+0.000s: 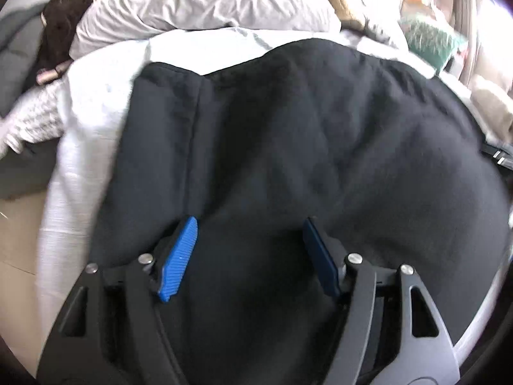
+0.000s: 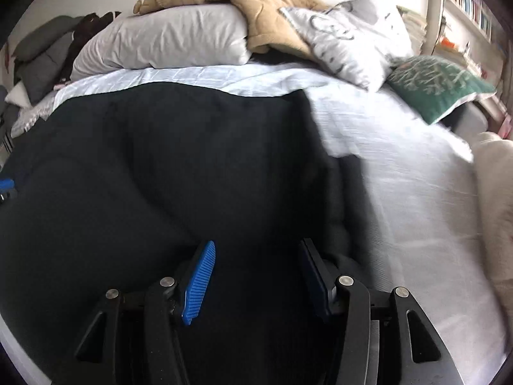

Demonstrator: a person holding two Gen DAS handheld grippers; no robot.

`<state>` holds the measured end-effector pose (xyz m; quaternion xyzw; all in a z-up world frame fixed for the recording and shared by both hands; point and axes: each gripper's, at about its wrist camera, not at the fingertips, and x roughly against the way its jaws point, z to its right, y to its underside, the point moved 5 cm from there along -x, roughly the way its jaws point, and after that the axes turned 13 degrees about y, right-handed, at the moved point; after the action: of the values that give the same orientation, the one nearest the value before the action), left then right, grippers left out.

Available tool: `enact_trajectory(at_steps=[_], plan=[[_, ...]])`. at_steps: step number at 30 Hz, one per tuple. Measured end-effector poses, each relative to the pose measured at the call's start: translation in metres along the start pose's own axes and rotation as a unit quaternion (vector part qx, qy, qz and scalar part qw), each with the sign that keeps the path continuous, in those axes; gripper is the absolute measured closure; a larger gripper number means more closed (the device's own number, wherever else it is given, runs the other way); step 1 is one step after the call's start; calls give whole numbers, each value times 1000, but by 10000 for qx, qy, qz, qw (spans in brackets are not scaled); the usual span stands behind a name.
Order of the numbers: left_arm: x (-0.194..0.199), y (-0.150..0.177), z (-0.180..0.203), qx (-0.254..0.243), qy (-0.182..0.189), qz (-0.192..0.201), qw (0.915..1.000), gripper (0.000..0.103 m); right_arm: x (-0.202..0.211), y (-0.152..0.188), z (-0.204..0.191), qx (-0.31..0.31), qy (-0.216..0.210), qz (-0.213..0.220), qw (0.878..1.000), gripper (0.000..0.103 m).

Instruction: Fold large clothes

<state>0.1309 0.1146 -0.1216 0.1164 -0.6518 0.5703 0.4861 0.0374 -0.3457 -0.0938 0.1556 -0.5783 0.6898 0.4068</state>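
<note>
Left wrist view: your left gripper (image 1: 250,224) hangs jaws spread over the black garment (image 1: 288,134) lying flat on the white bed (image 1: 83,102), your right gripper (image 2: 258,250) likewise spread near its right edge, pillow (image 2: 166,38) beyond.

You are looking at one large black garment of thick, matte, fleece-like cloth (image 1: 320,128), spread flat across the white bedsheet. In your left wrist view it fills most of the frame; a long straight seam or folded edge runs down its left part, and its far edge curves in a soft bulge toward the head of the bed. In your right wrist view the same dark garment (image 2: 166,160) covers the left and middle of the bed, its right edge falling in a rumpled line, with shallow wrinkles across the surface.
</note>
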Motion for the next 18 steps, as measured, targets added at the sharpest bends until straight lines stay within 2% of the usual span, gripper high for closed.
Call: enact_trajectory(at_steps=[1, 3, 4, 6, 8, 11, 13, 15, 18], plan=[[4, 2, -6, -39, -195, -50, 9998, 32, 1, 7, 9, 54, 102, 20, 9999, 49], [16, 0, -16, 38, -309, -99, 9995, 32, 5, 15, 23, 19, 156, -27, 9999, 48], [22, -3, -17, 45, -335, -98, 9994, 32, 9, 15, 32, -13, 424, -108, 9990, 46], [32, -21, -11, 36, -271, 56, 9996, 32, 21, 7, 41, -150, 364, -137, 9991, 46], [37, -47, 3, 114, -8, 323, 9994, 32, 32, -20, 35, -225, 154, 69, 9996, 46], [26, -86, 33, 58, 409, 547, 9976, 27, 34, -67, -3, -169, -322, 237, 9991, 41], [6, -103, 51, -23, 511, 491, 9975, 26, 28, -90, -38, -57, -655, 266, 9975, 38], [-22, -114, 65, -155, 488, 338, 9981, 26, 17, -105, -73, 195, -768, 303, 9964, 38], [-63, -120, 68, -347, 196, 50, 9992, 26, -13, -119, -120, 612, -629, 314, 9956, 38]])
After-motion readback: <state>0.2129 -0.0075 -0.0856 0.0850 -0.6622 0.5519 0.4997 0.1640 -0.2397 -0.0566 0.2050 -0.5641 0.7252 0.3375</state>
